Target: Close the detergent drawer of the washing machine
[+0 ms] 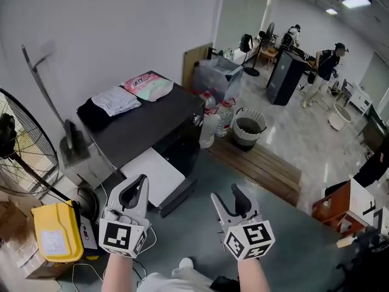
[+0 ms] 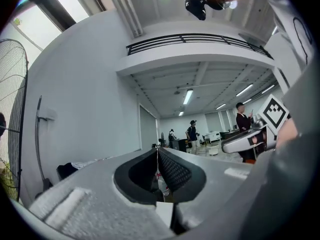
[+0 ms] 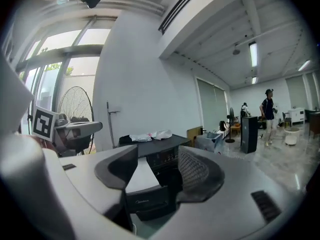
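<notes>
Two handheld grippers face a black washing machine whose detergent drawer stands pulled out.

The drawer, white on top, juts from the machine's front at 8 o'clock, just ahead of both grippers and untouched. The left gripper has its jaws pressed together; the right gripper is spread, nothing between its pads. At 3 o'clock a mesh waste bin holds a dark liner. At 1 o'clock is a clear storage tub, contents unclear.

The floor is occupied by a black washing machine. A mesh wastebasket is set to its right, and a yellow canister at near left.
</notes>
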Motion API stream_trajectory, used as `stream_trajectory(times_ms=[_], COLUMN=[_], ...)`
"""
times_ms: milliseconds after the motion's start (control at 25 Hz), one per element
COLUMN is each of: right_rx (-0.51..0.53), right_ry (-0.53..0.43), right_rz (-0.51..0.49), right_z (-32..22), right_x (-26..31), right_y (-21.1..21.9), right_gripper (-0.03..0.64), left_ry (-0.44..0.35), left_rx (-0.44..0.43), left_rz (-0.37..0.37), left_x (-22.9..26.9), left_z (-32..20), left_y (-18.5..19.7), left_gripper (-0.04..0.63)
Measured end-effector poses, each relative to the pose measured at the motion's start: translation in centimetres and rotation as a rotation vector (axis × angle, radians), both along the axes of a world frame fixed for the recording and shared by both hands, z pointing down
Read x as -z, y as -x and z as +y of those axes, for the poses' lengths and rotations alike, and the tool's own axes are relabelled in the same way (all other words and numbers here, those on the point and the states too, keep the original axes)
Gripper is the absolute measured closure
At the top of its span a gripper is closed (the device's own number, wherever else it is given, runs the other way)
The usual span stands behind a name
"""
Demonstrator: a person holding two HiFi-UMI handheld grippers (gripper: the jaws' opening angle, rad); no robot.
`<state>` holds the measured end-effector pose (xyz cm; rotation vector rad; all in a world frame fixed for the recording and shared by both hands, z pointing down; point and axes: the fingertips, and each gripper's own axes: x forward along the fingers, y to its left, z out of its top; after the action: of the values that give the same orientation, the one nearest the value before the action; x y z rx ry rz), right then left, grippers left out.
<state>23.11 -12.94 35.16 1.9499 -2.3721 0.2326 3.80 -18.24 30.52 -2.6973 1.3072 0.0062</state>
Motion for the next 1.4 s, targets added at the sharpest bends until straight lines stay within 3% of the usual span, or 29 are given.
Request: stream_trajectory(times_ms=[560, 1120, 1400], right_rx=[0.129, 0.222, 0.265], right_ry=[0.252, 0.435, 0.482], right_rz=[-0.345, -0.664, -0.914], right_z=[-3.5, -5.2, -6.0], right_x=[-11.5, -22.9, -26.5], right_y=[2.0, 8.2, 9.7], right_gripper=[0.368, 0.368, 0.368], left_ry=[0.122, 0.188, 0.218], left_rx=[0.096, 0.084, 0.058], left_rz=[-0.071, -0.081, -0.093], left_x=[-5.6, -9.2, -10.8], left_z=[-2.0, -4.4, -4.5], left_y=[0.4, 2.2, 2.4], left_gripper=[0.577, 0.577, 0.577])
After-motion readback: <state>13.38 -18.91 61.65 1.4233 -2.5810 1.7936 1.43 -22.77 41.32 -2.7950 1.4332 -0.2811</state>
